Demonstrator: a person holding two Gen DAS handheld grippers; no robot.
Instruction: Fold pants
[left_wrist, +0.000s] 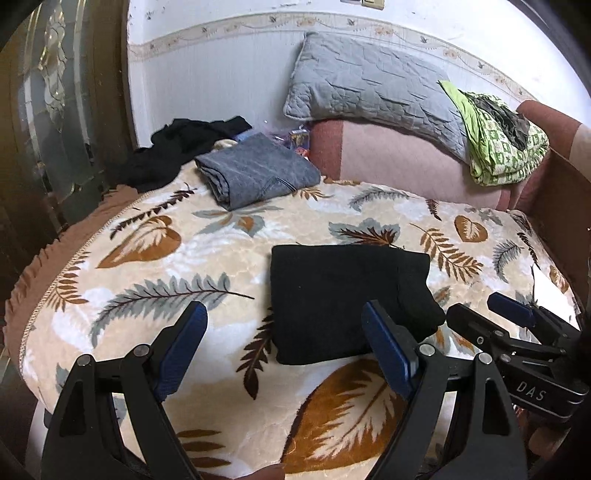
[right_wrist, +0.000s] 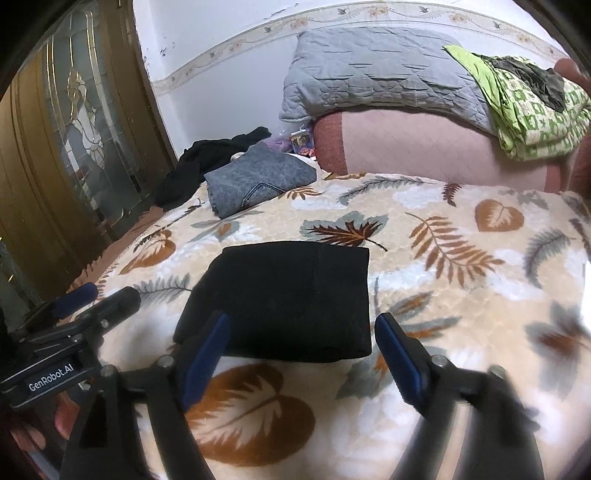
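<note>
The right claw has its right finger smeared by motion blur in the right wrist view, and its left finger covers the near left corner of the folded black pants. Behind the folded grey garment, small colourful items against the wall are too small to identify. The green patterned cloth is cut off at the right edge.

Both tongs point downward side by side, the left tongs gaping wide and empty, the right tongs likewise spread with nothing between the blue pads.
</note>
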